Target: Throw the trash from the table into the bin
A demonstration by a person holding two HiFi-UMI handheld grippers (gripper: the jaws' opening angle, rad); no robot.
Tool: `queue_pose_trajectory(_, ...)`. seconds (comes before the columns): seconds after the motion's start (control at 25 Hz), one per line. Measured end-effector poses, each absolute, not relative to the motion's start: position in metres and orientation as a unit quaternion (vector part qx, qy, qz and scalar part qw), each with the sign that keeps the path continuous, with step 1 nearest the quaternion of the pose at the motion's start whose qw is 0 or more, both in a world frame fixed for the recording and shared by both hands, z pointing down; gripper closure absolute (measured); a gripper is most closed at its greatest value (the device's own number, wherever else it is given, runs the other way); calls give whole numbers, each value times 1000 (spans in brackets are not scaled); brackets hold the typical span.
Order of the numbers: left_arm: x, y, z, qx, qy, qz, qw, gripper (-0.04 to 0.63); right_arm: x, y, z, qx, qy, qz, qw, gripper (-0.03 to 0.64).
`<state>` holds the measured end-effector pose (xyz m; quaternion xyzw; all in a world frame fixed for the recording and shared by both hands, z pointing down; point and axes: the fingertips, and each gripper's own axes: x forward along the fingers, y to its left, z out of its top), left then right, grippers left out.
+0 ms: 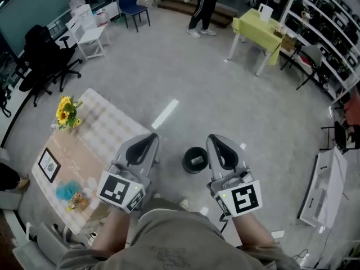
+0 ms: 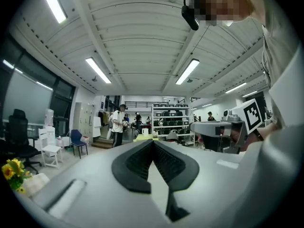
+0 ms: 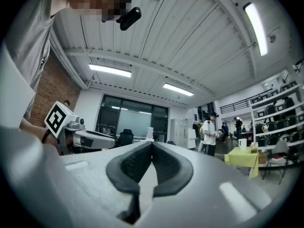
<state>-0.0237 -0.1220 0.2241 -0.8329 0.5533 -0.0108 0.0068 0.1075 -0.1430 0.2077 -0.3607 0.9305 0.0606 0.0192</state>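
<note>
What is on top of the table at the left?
On the table show sunflowers, a framed picture, a teal crumpled thing and a yellowish-brown wad. The left gripper covers part of its right edge, so anything there is hidden.

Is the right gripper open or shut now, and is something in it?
Shut and empty: on the right gripper the dark pads meet at the tips, nothing between them.
</note>
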Motion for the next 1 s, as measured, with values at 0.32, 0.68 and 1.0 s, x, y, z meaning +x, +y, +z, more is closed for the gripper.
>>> queue_pose_trajectory(0.32,-84,-67,207,-753,657,-26,9,589,26,-107,177,-222,971,68,51,614)
queue_pose_trajectory(0.68,-183,70,192,-611,790,-47,23,588,-110,-4,162,-17,996,42,74,614)
queue_pose_trajectory(1.0,-276,187,197,-545,838,-28,9,589,-215,105,164,65,993,69,66,614)
